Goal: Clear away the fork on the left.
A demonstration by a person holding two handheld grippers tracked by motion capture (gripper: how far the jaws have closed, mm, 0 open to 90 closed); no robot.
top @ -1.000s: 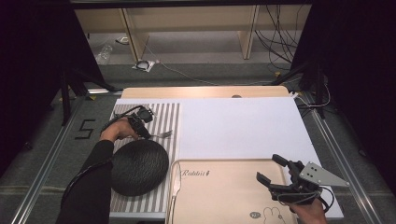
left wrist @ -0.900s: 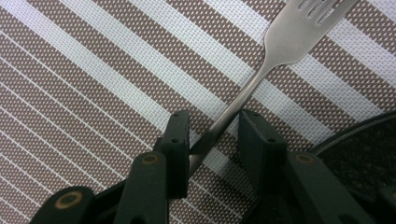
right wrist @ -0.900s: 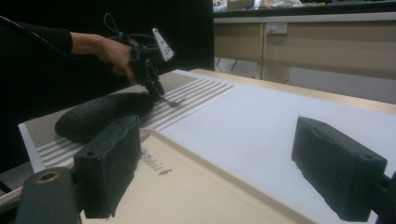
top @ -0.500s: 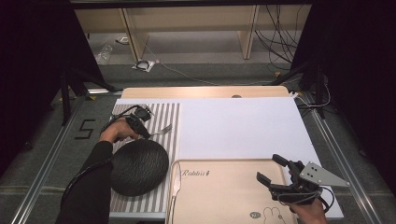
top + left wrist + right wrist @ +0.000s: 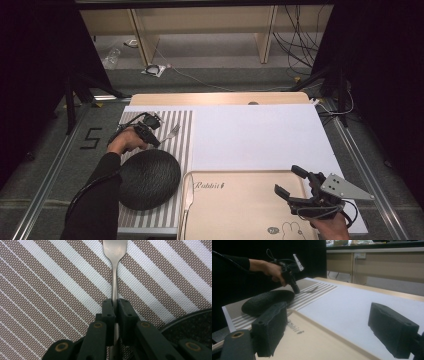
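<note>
A silver fork (image 5: 115, 277) lies on the striped placemat (image 5: 182, 120), tines pointing away. My left gripper (image 5: 115, 306) has just been closing, and its pads now press on the fork's handle from both sides. In the high view this left gripper (image 5: 156, 142) sits at the mat's back left, just behind a black plate (image 5: 150, 179), with the fork (image 5: 172, 132) to its right. My right gripper (image 5: 287, 181) hovers open over the beige tray (image 5: 240, 205) with nothing between its jaws. From the right gripper view, the left gripper (image 5: 297, 291) points down at the fork (image 5: 312, 290).
A table knife (image 5: 186, 200) lies along the tray's left edge. A white mat (image 5: 255, 135) covers the middle and right of the table. The black plate (image 5: 192, 322) is close beside my left jaws. Cables and shelving lie on the floor beyond the table.
Both hands keep their places. Fork, plate and knife have not shifted in the high view.
</note>
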